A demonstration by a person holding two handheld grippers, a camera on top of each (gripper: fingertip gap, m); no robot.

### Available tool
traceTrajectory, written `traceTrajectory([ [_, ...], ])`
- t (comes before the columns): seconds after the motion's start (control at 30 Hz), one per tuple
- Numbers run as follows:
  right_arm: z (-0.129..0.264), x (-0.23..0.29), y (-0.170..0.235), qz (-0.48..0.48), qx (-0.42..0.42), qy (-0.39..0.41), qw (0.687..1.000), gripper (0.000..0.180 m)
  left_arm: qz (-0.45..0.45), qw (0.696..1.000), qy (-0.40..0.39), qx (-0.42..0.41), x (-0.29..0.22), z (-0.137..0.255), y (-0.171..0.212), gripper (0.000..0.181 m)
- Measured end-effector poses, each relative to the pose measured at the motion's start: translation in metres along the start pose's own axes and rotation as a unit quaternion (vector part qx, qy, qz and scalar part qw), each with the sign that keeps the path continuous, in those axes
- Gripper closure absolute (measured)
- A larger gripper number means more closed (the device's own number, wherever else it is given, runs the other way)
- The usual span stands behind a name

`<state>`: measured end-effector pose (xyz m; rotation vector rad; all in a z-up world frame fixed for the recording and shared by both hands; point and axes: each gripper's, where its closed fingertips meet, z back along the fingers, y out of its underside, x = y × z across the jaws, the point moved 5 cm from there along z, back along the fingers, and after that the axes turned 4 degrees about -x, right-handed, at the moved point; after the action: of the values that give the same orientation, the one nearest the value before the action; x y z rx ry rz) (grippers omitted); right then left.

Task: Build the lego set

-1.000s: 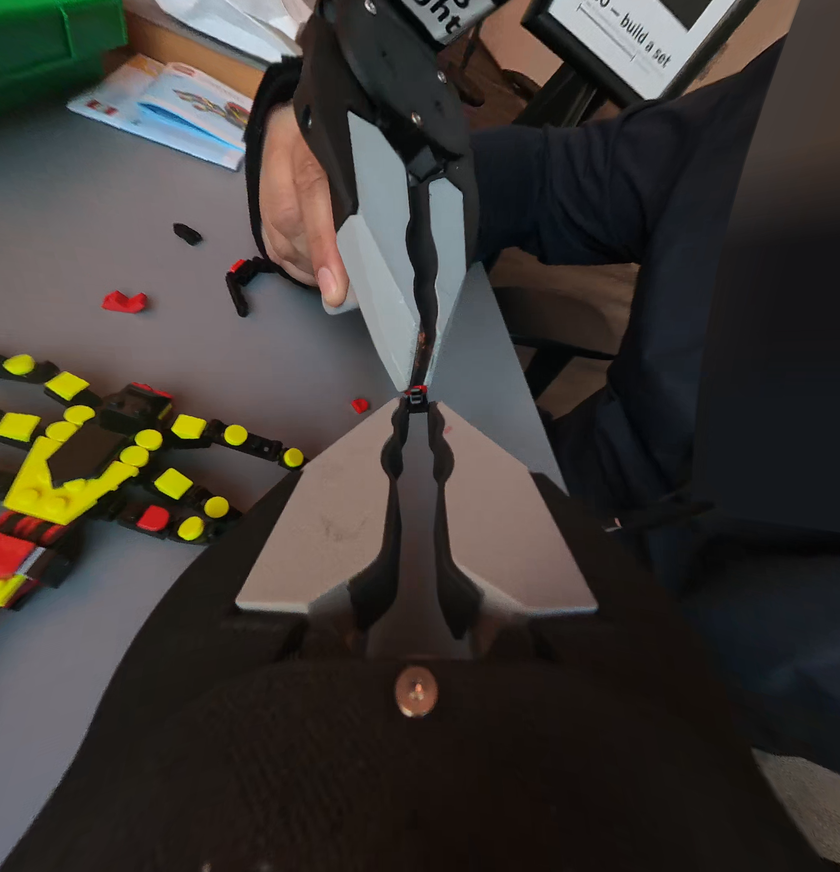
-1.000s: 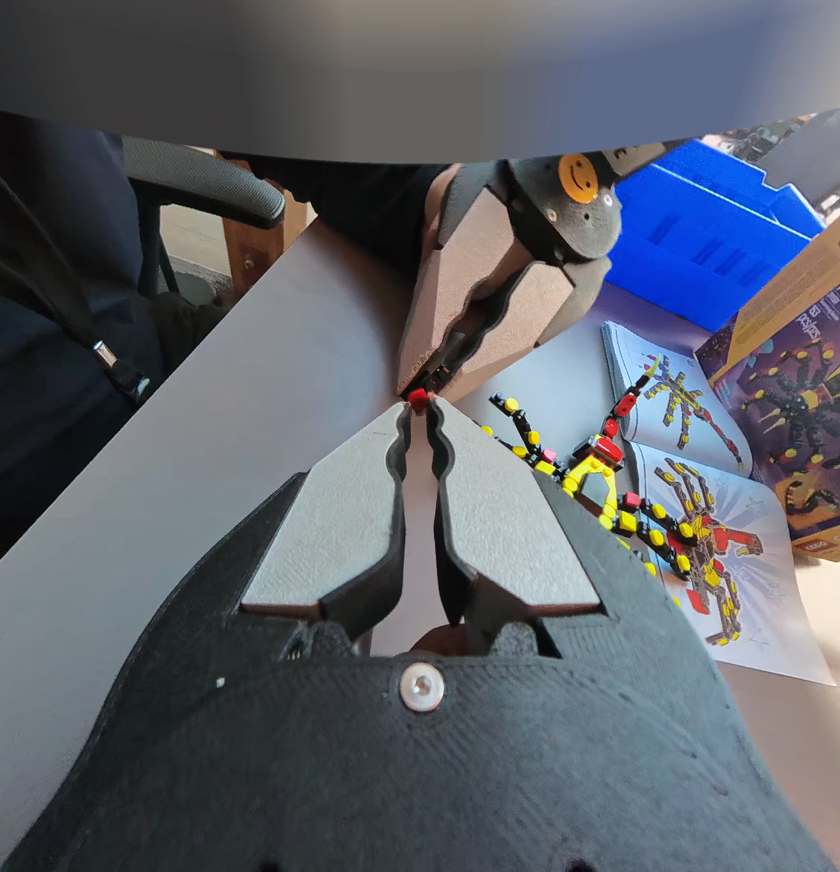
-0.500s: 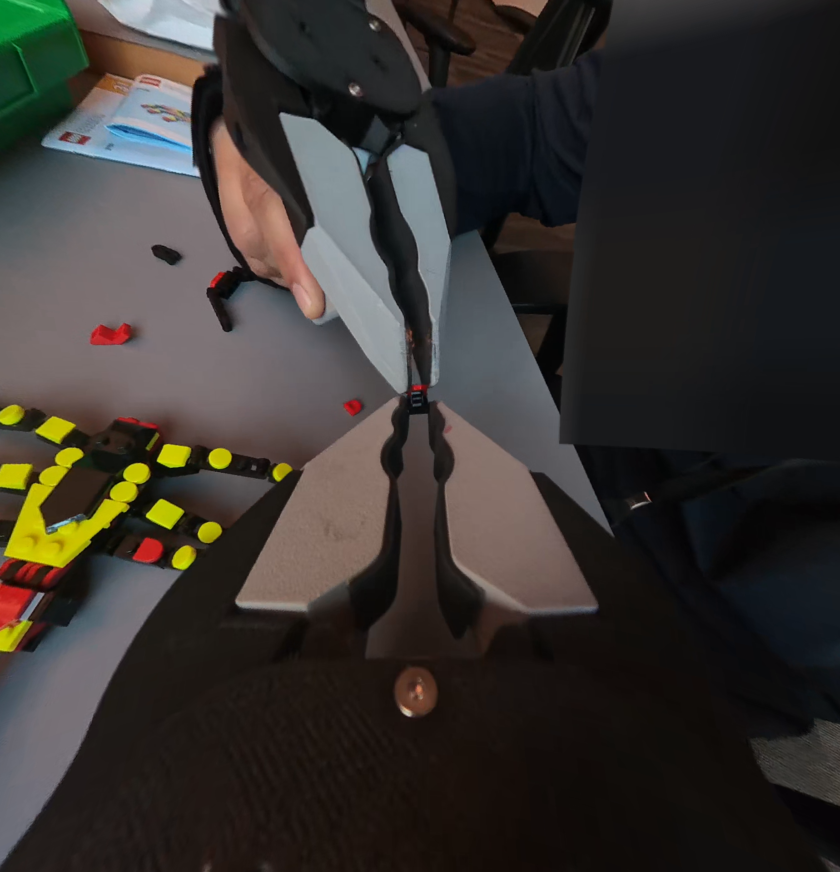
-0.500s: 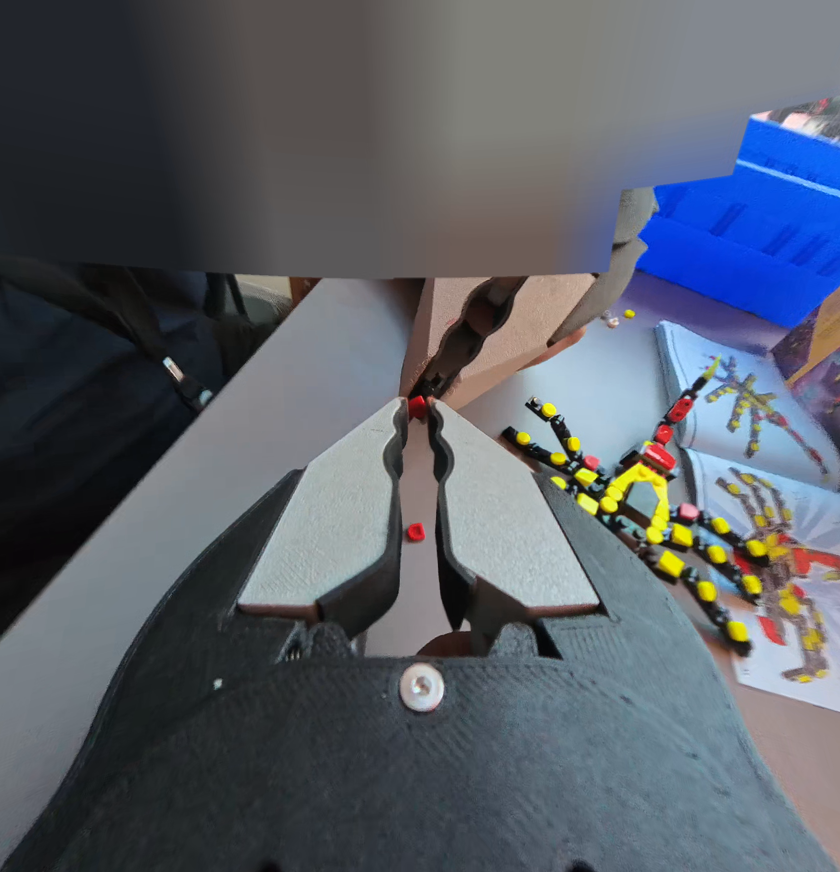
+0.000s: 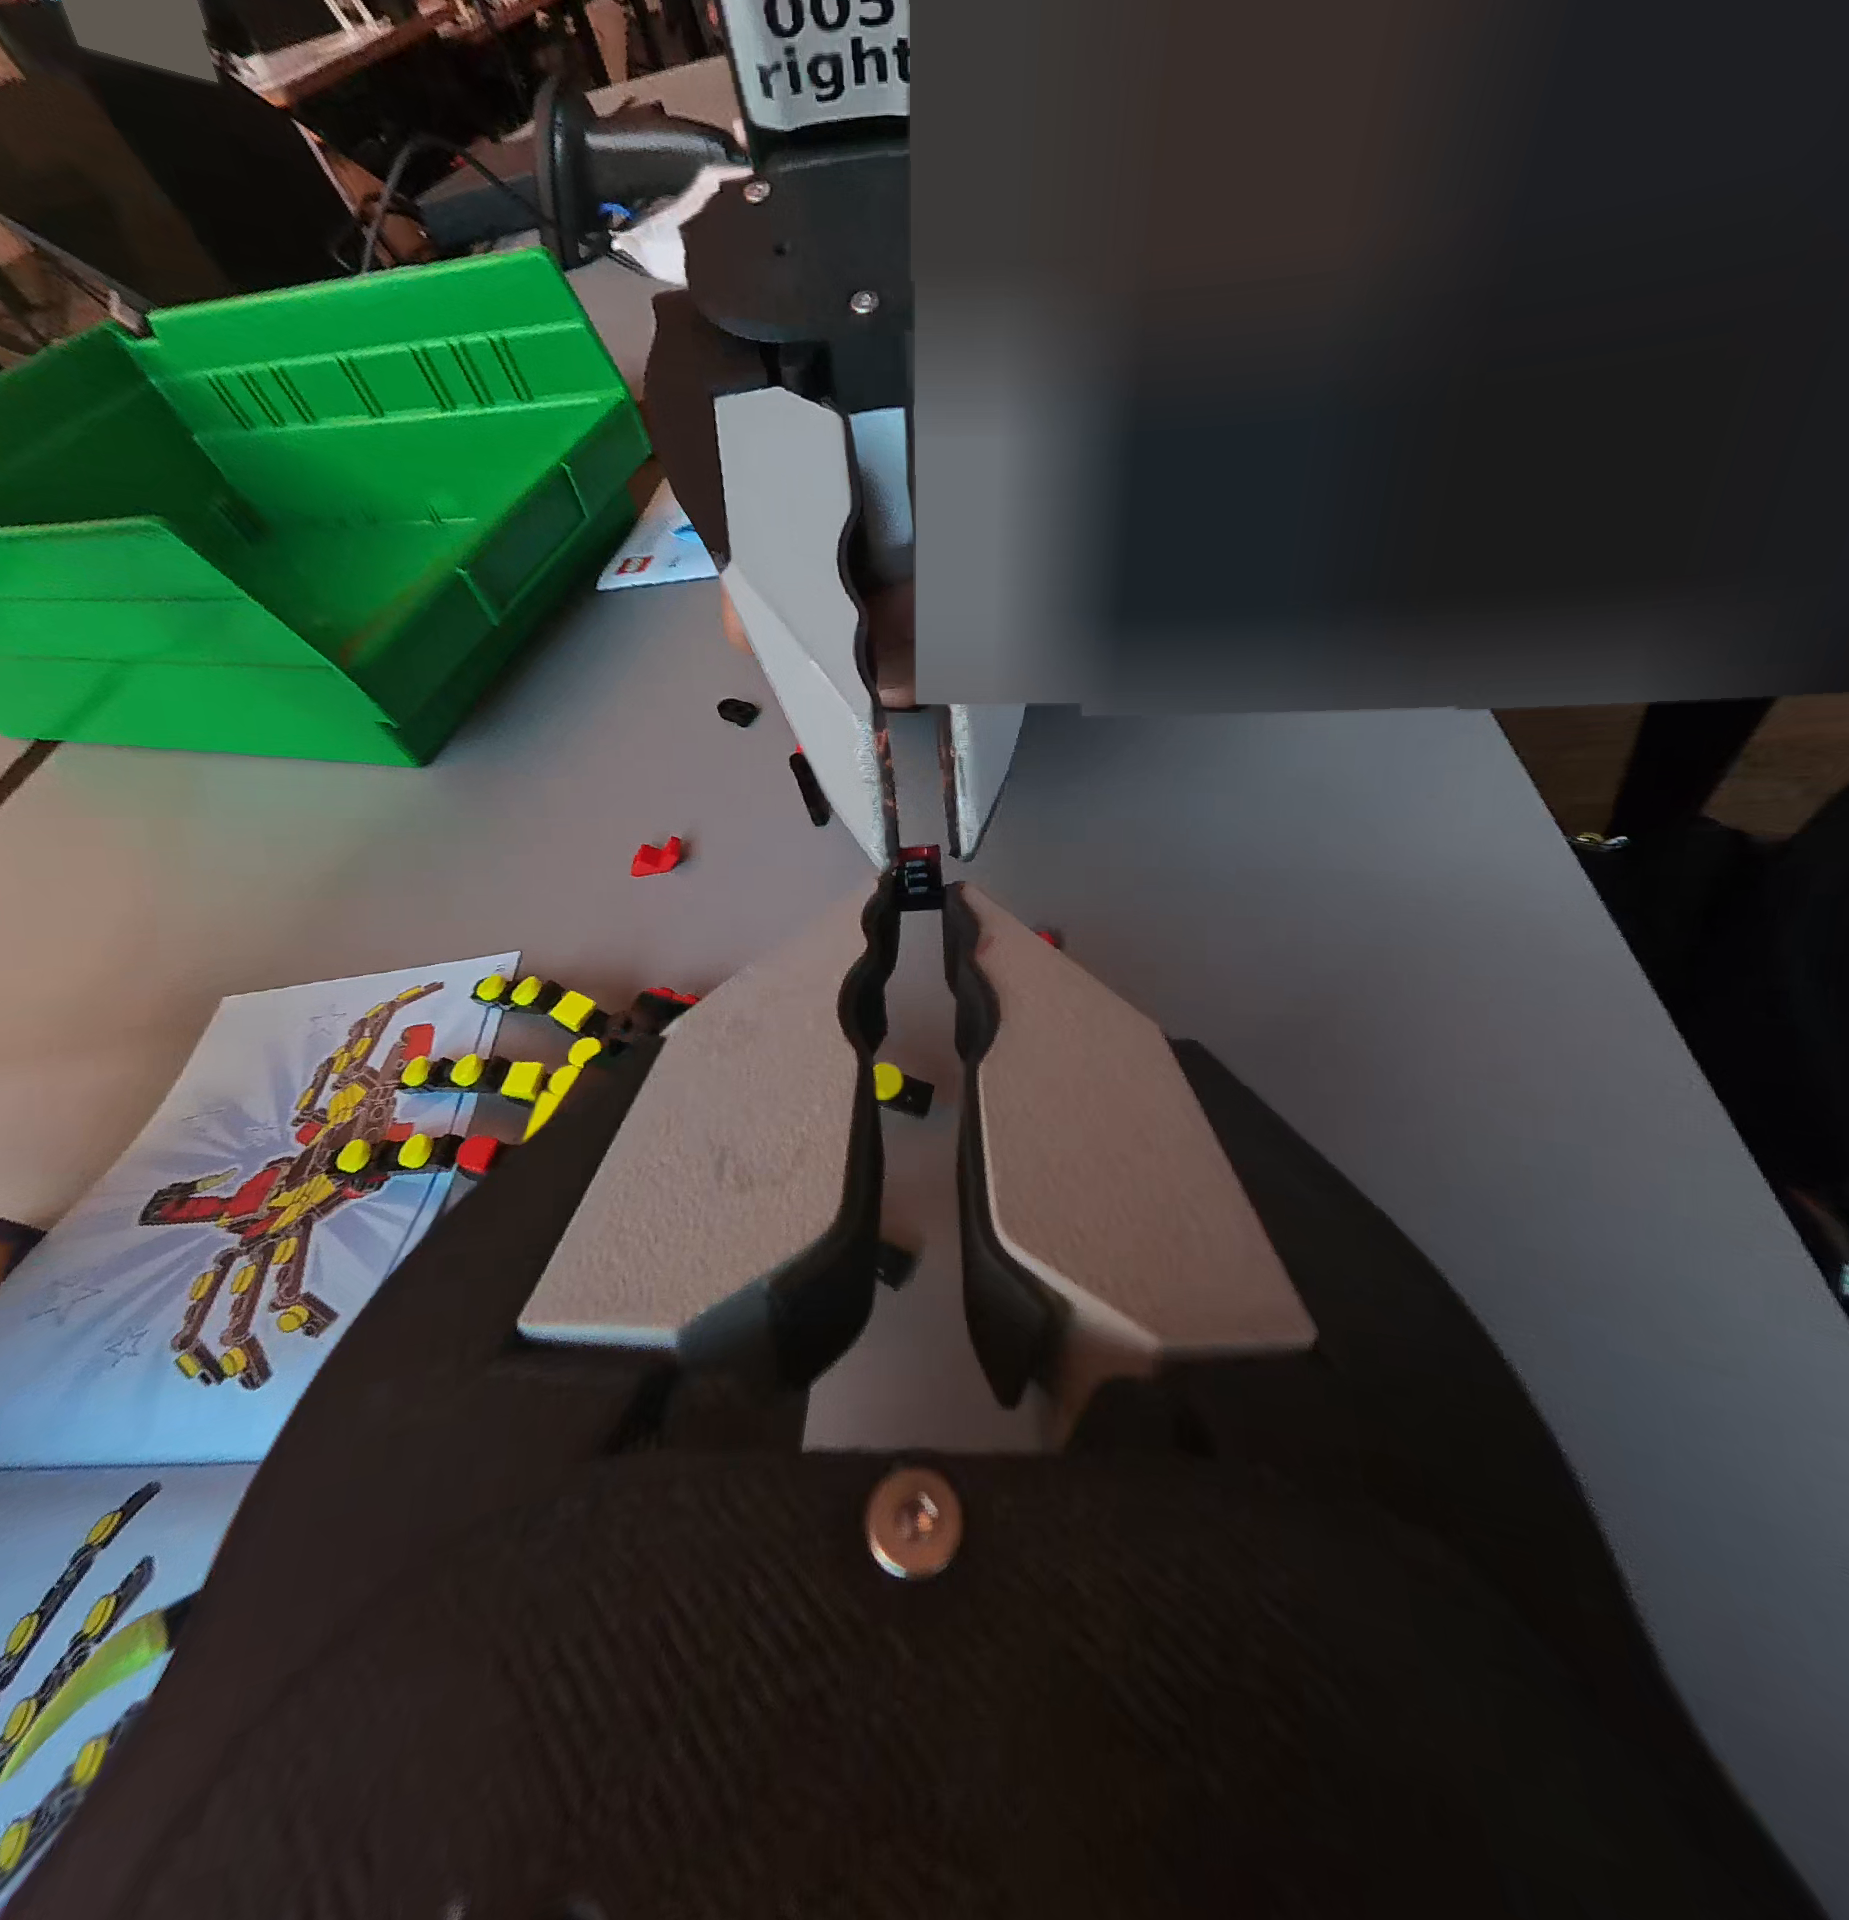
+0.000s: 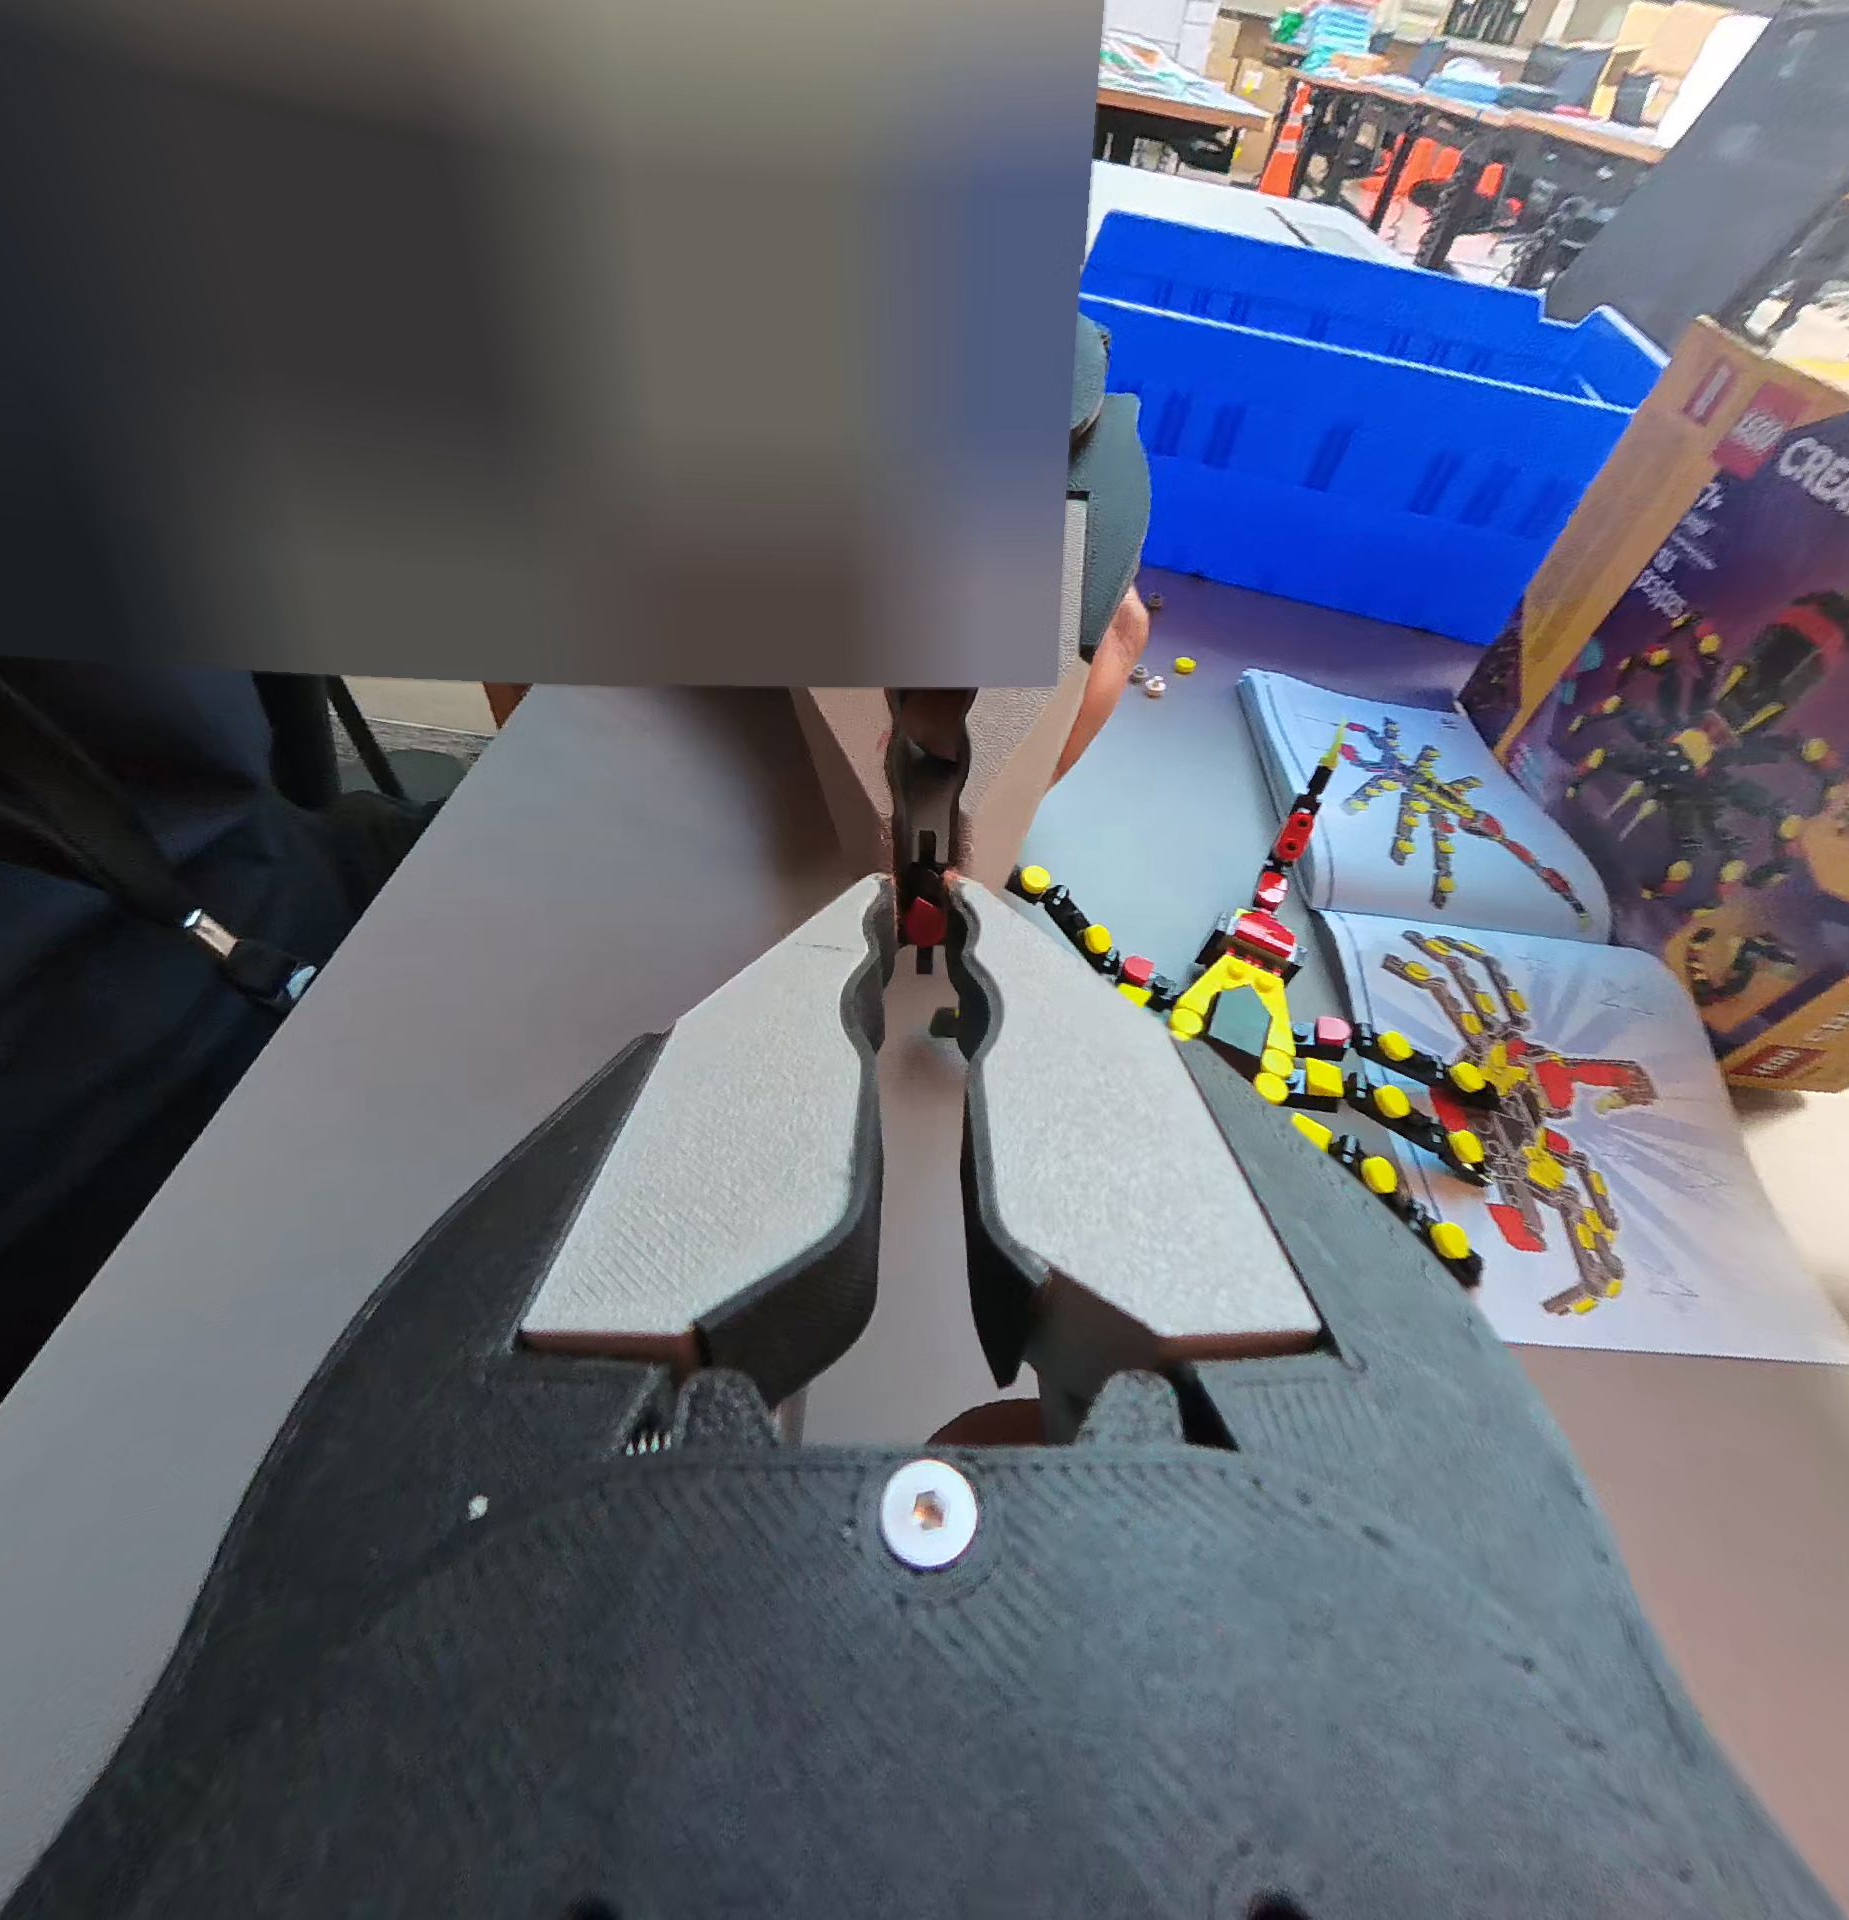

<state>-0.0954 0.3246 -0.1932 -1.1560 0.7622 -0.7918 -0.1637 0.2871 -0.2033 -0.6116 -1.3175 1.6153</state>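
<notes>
Both tools meet tip to tip at frame centre, above the grey table (image 5: 1263,935). The left gripper (image 5: 918,896) is clamped on a small black piece (image 5: 920,888); the right gripper (image 6: 922,914) is pinched on a small red piece (image 6: 921,920). The pieces touch, black directly ahead of red, along the shared finger axis. The spider model (image 6: 1252,997) lies at right of the right wrist view, well apart.

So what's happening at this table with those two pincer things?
A person is building a Lego spider with a hand-held gripper in each hand. The left hand-held gripper and right hand-held gripper meet tip to tip above the grey table, pinching a small red-and-black piece between them. The half-built spider lies by the open instruction booklet.
</notes>
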Motion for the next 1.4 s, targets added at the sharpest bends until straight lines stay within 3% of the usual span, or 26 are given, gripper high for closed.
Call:
traceTrajectory([
  [0.27,0.003,-0.006,-0.002,0.001,-0.008,0.023,1.0,0.172,-0.035,0.999,-0.031,-0.013,0.002,0.001,-0.004,0.176],
  [0.43,0.003,-0.007,-0.002,0.042,0.003,0.052,0.998,0.175,-0.004,0.999,-0.036,-0.017,0.007,0.001,-0.003,0.176],
  [0.73,0.008,-0.017,-0.004,-0.088,-0.059,0.019,0.994,0.171,-0.107,0.988,-0.105,-0.025,0.008,0.004,-0.01,0.176],
  [0.87,0.007,-0.017,-0.006,-0.038,-0.047,0.05,0.997,0.172,-0.139,0.981,-0.131,-0.015,0.009,0.004,-0.011,0.176],
  [1.1,0.003,-0.018,-0.005,0.074,0.01,0.138,0.988,0.175,-0.077,0.985,-0.152,-0.008,0.018,0.003,-0.008,0.176],
  [1.3,0.005,-0.015,-0.009,0.065,-0.018,0.117,0.991,0.176,-0.074,0.988,-0.136,-0.025,0.015,0.003,-0.011,0.176],
  [1.4,0.003,-0.011,-0.006,0.13,0.026,0.129,0.983,0.176,-0.072,0.99,-0.122,-0.008,0.014,0.002,-0.007,0.176],
])
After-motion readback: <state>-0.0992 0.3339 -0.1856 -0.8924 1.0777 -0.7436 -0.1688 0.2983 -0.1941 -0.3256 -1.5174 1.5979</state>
